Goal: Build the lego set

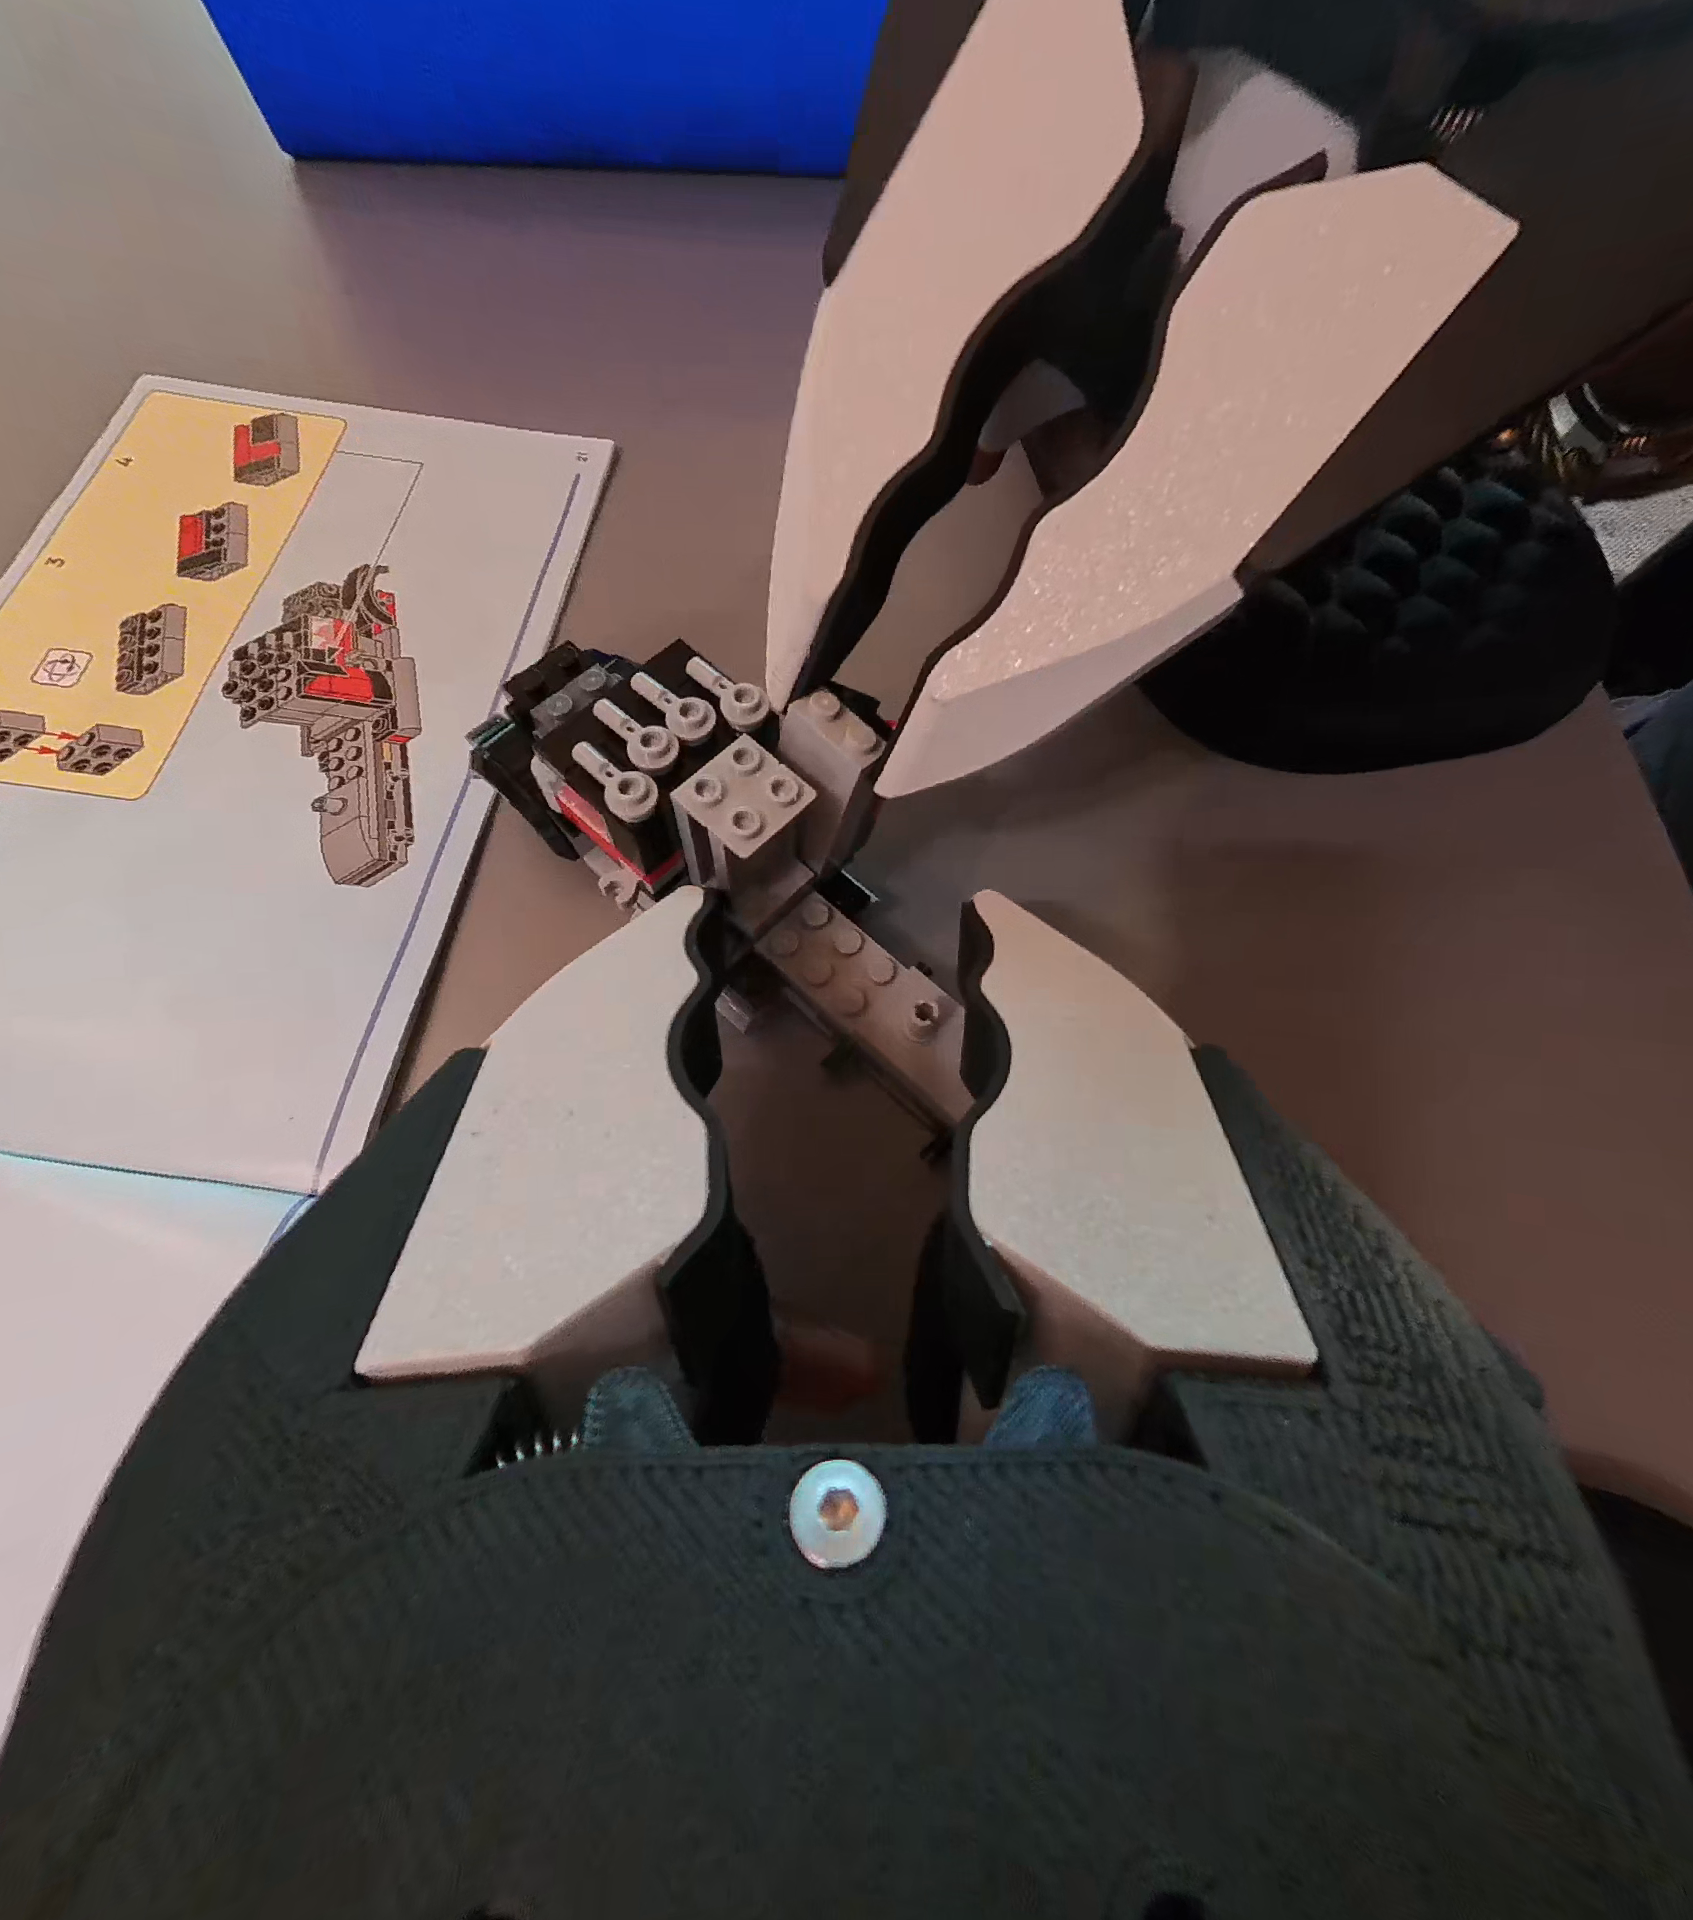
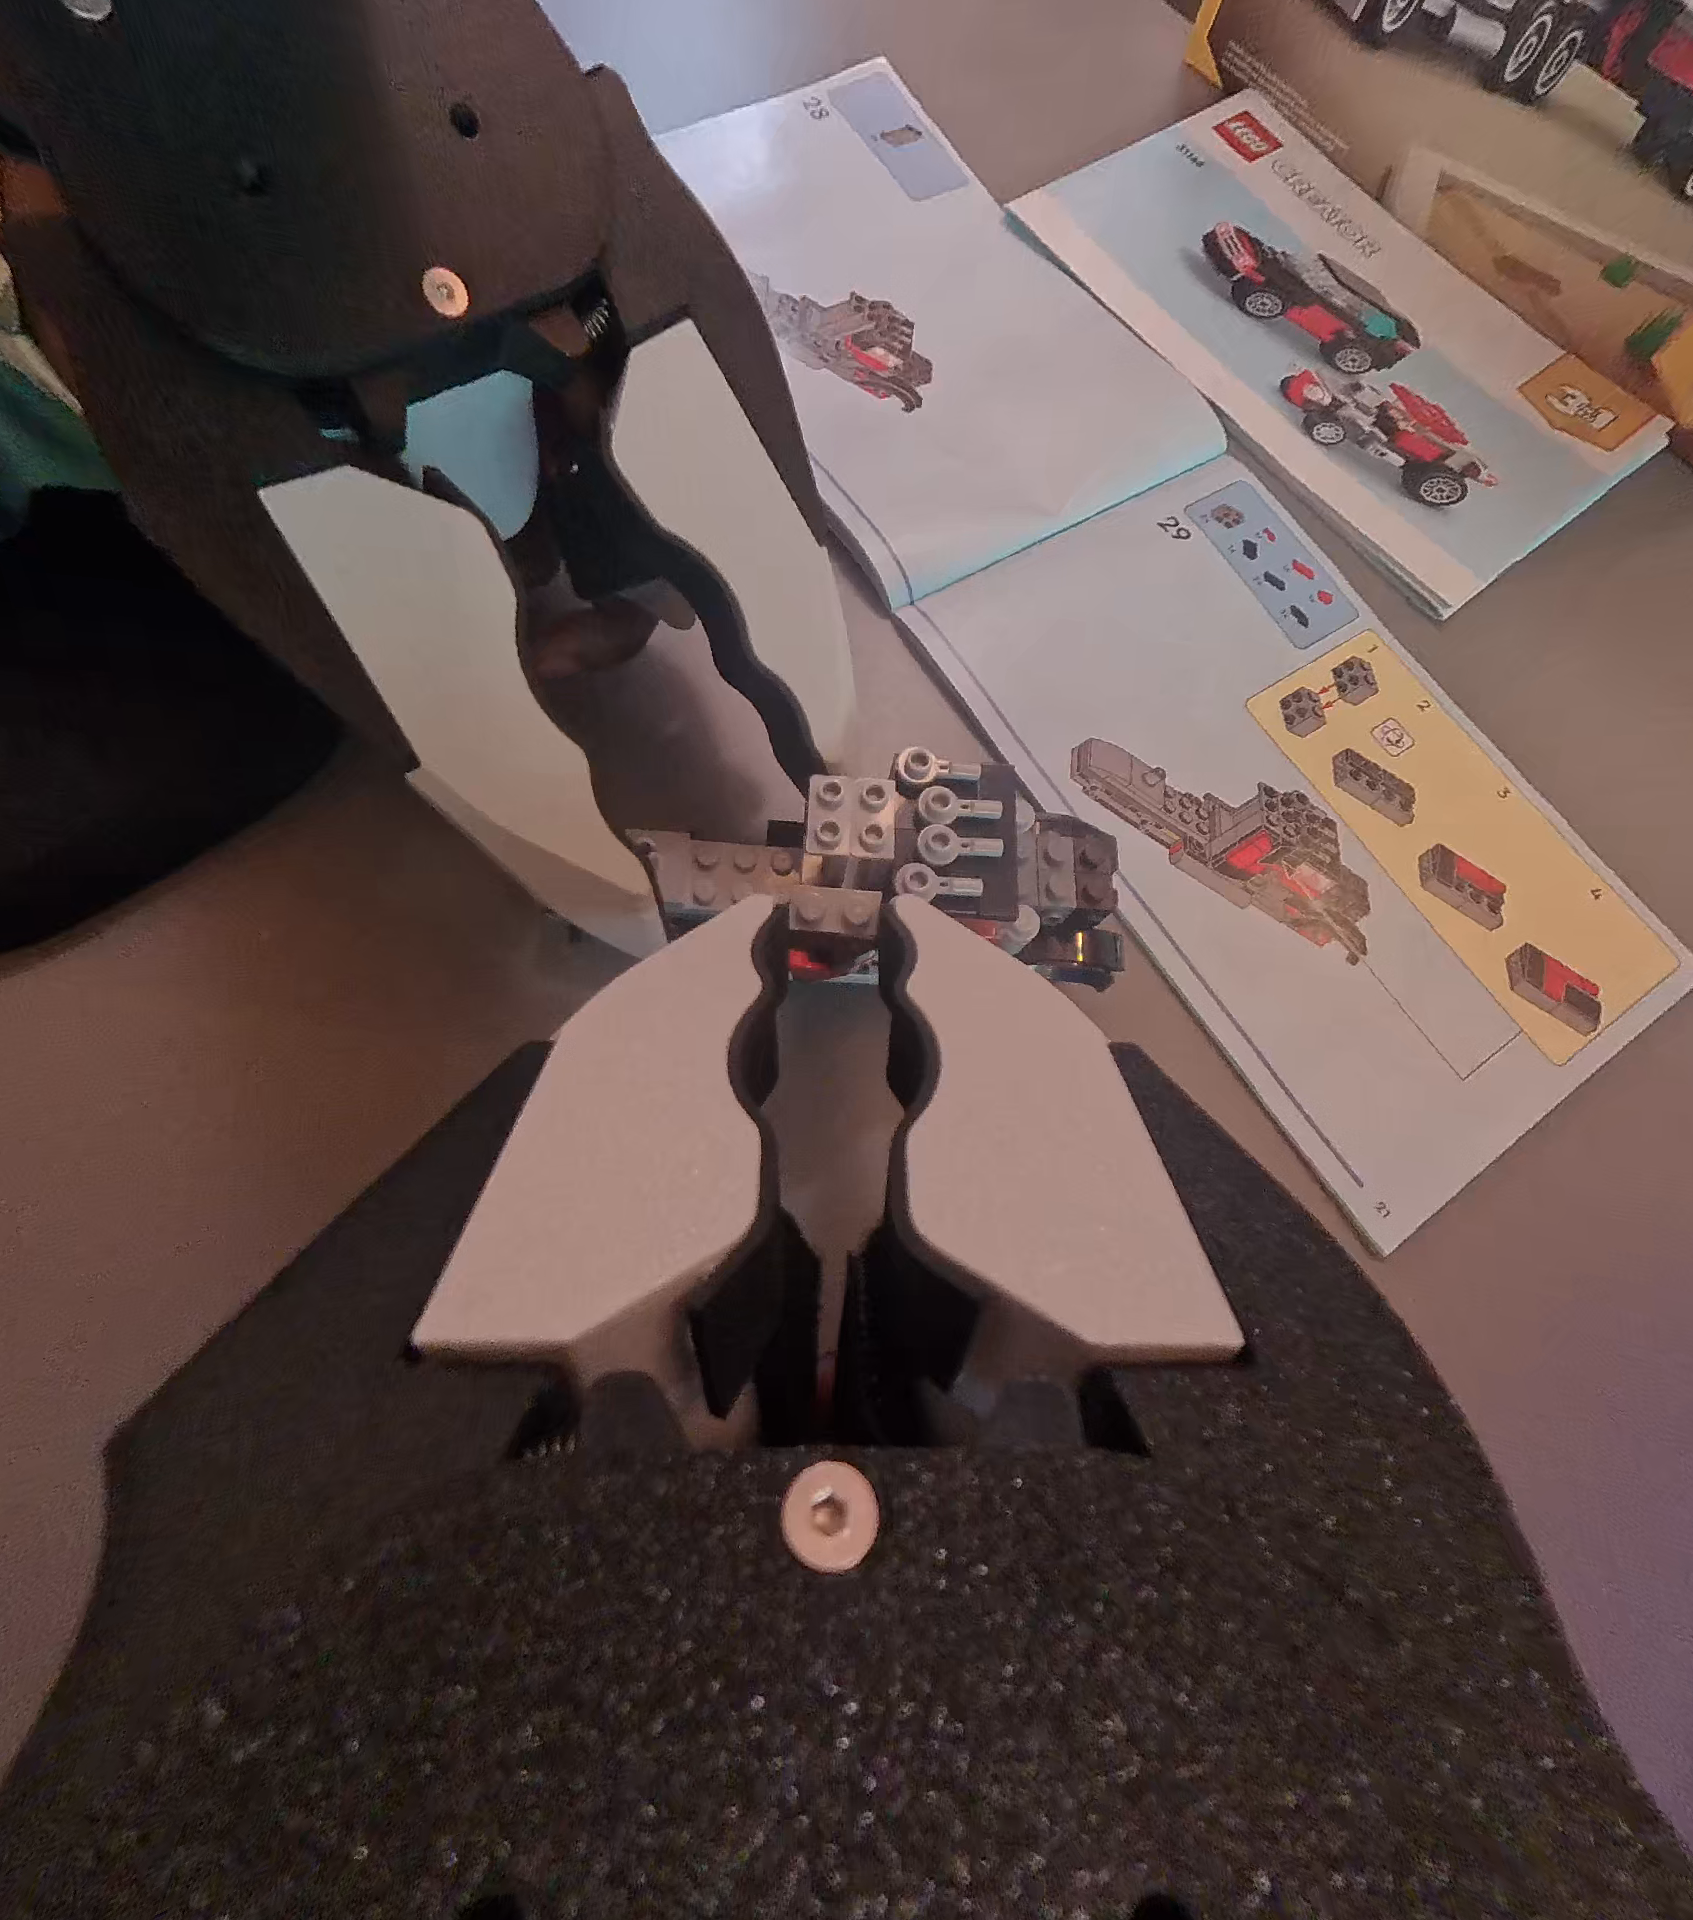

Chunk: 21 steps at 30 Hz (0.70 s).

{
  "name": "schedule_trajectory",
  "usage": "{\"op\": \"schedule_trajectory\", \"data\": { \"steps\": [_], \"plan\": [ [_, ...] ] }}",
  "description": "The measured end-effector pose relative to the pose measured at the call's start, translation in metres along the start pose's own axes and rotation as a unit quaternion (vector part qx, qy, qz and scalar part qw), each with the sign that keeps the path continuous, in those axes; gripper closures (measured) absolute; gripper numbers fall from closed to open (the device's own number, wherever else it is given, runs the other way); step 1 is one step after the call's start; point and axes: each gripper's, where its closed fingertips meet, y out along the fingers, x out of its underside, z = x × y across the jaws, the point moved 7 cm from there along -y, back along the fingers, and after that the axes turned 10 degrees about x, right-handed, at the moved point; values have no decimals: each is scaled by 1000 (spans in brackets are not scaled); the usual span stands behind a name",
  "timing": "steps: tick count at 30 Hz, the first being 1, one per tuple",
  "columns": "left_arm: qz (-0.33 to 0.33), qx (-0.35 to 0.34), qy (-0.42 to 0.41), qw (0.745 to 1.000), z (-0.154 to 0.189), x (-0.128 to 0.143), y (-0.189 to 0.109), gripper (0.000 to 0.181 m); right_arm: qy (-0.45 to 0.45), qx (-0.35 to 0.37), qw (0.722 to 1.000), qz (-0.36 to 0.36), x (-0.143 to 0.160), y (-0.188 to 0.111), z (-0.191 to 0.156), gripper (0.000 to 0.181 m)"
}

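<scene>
The Lego model (image 1: 634,769) is black, grey and red, with a row of light grey pins on top and a long grey studded tail (image 1: 852,977). My left gripper (image 1: 837,914) is shut on that tail and holds the model just over the table. My right gripper (image 2: 831,914) is shut on a small grey brick (image 2: 834,907) and holds it against the model's side, beside a grey 2x2 block (image 2: 850,816). In the left wrist view the right gripper (image 1: 837,727) comes down from above. In the right wrist view the left gripper (image 2: 717,821) reaches in from the upper left.
An open instruction booklet (image 1: 198,779) lies left of the model and also shows in the right wrist view (image 2: 1341,852). A second booklet (image 2: 1320,343) and the set's box (image 2: 1548,114) lie beyond. A blue box (image 1: 551,73) stands at the back. A black textured object (image 1: 1393,623) sits at the table's right edge. Both grippers' tips are close together, under 4 cm apart.
</scene>
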Motion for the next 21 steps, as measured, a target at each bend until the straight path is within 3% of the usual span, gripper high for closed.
{"op": "schedule_trajectory", "data": {
  "steps": [16, 21],
  "plan": [
    [7, 1, -16, 1000, -2, 1, -1, 136, -47, -32, 996, -75, -16, 8, 2, 165],
    [8, -2, -16, 1000, -2, 1, -1, 137, -63, -29, 996, -59, -14, 8, 3, 165]
  ]
}}
